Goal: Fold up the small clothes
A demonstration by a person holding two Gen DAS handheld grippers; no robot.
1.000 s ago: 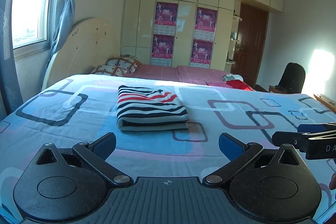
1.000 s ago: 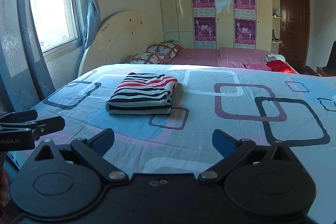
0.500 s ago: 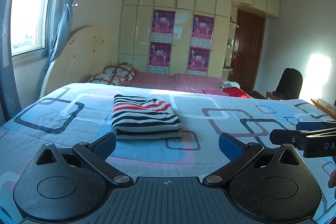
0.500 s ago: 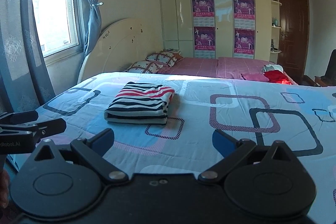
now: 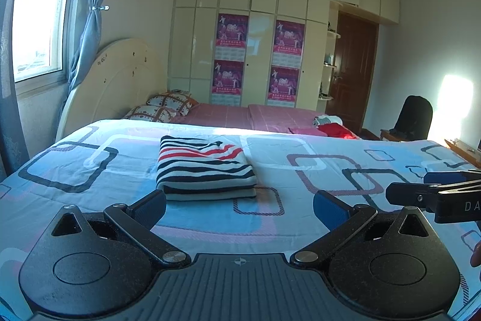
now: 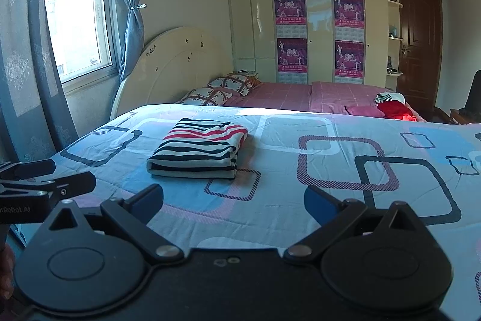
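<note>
Striped garment folded on quilt | pillows beyond | tools clear

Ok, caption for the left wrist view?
Open left gripper faces a folded black, white and red striped garment on the patterned bedspread.

Black linkage arms, silver pivot screws and blue finger pads are being shown on each gripper; white lettering is being displayed.

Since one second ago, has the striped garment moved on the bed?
No. The striped garment lies folded beside the same purple square on the bedcover; only the cameras shifted.
</note>
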